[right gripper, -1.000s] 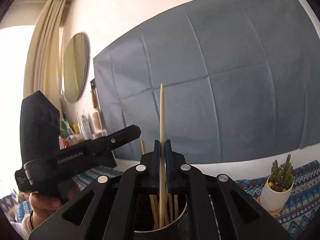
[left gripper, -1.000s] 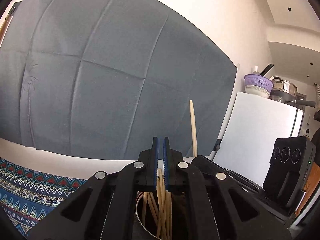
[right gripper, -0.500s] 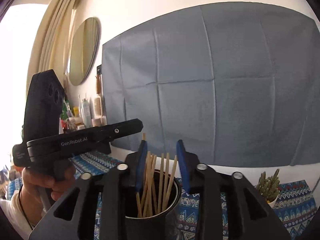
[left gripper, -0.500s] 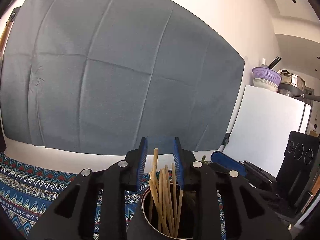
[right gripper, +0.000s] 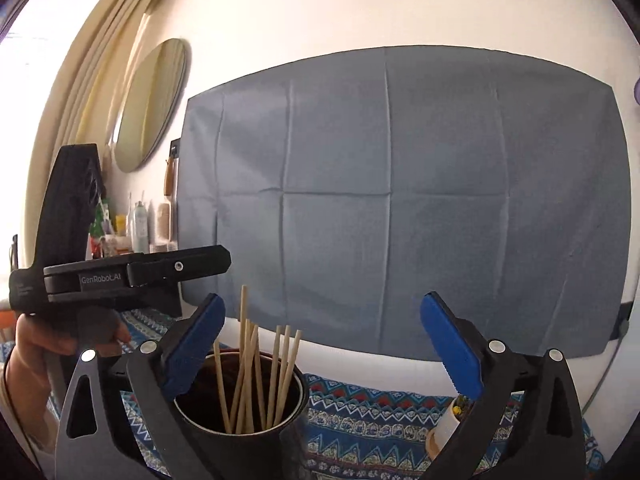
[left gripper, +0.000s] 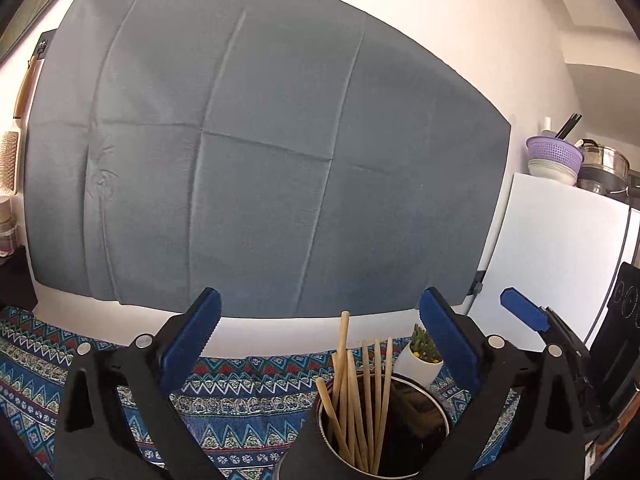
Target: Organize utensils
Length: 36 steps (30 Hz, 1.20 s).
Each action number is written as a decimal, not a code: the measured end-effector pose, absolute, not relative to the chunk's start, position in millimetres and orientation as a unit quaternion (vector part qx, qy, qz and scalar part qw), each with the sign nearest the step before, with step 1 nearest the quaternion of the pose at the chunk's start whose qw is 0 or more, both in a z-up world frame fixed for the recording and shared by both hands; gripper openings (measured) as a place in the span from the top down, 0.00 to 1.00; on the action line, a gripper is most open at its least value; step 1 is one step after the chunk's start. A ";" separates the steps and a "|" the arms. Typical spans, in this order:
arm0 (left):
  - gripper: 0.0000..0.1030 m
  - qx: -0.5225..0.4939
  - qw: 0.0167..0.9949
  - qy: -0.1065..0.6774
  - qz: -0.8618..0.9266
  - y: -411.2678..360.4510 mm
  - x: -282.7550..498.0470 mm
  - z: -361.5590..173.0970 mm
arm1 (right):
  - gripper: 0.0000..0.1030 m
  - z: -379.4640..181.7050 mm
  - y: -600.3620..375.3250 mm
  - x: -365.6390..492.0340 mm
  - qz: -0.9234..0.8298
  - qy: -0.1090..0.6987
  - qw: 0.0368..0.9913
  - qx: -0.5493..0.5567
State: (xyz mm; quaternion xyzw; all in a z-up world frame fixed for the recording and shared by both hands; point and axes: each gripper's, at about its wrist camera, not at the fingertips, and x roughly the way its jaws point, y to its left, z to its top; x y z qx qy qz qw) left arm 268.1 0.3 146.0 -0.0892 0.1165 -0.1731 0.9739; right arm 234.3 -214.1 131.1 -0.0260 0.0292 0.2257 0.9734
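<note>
chopsticks (right gripper: 256, 376), about eight, upright in one cup (right gripper: 296, 404)

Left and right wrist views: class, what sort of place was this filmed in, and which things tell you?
Most likely a small home, a lived-in room near the kitchen. A fridge carries a purple colander and pots, a round mirror hangs over toiletry bottles, and the table wears a patterned tablecloth.

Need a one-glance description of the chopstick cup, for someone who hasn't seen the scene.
Find the big grey cloth on the white wall, then drop to the patterned blue tablecloth below it. The cup stands there, left of a small white cactus pot: a dark round cup, the only thing with wooden chopsticks standing in it.
</note>
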 end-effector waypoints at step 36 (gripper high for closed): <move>0.06 -0.014 0.977 0.166 -0.137 13.0 129.6 151.3 | 0.08 129.9 -199.0 90.7 0.194 0.056 0.975 -0.091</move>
